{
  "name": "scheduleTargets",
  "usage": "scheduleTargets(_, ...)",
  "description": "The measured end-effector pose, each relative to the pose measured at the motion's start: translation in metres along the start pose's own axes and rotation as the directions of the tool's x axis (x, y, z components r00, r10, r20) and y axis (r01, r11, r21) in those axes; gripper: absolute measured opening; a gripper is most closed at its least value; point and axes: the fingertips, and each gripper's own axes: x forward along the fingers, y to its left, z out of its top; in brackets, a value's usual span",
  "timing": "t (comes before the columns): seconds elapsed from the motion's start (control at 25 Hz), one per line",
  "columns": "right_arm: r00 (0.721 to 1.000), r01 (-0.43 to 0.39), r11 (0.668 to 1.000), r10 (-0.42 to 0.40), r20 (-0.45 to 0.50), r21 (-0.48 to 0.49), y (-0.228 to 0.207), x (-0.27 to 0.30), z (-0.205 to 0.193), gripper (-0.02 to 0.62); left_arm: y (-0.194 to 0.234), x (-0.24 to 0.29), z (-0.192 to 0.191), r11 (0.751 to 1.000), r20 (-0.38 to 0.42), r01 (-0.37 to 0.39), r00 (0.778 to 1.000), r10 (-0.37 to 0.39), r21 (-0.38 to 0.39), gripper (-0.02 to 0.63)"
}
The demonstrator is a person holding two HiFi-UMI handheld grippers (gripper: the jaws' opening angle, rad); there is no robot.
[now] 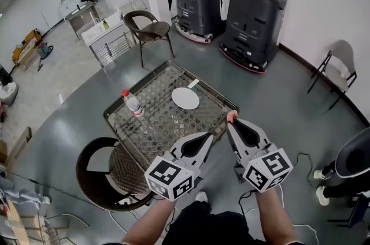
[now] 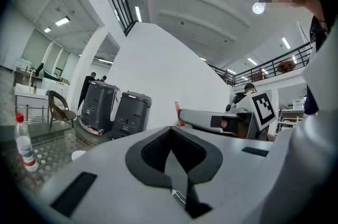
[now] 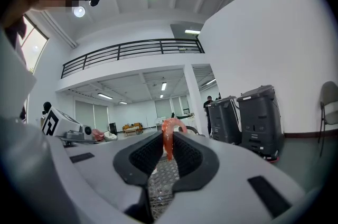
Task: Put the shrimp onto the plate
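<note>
Right tongs (image 3: pixel 168 149) pinching shrimp (image 3: pixel 167 138), left tongs (image 2: pixel 171 136) closed

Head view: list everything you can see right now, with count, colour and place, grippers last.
table: 1, glass top over metal lattice, centre
plate: 1, white, on the table's far side
bottle: 1, clear with red cap, upright on the table's left
shrimp: 1, orange, pinched in the right gripper
wicker chairs: 2, brown, one beyond the table, one near left
machines: 2, dark grey, by the white wall
folding chair: 1, grey, far right
left gripper: white-grey, shut, empty
right gripper: white-grey, shut on shrimp
</note>
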Motion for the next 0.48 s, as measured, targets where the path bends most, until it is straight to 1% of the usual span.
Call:
scheduleTargets(0.28, 1.000, -0.022, 1.000, 0.021, -0.018, -0.019, -0.013, 0.041, 0.003, 0.058, 0.038, 0.014, 0.007, 1.000, 0.019, -0.021, 1.000, 0.022, -0.020, 0.008)
scheduleTargets(0.48, 0.998, -0.056, 0.998, 0.055, -0.027, -0.025, -0.027, 0.070, 0.005, 0.058, 0.062, 0.025, 0.013, 0.998, 0.031, -0.061, 0.998, 0.061, -0.022, 0.008)
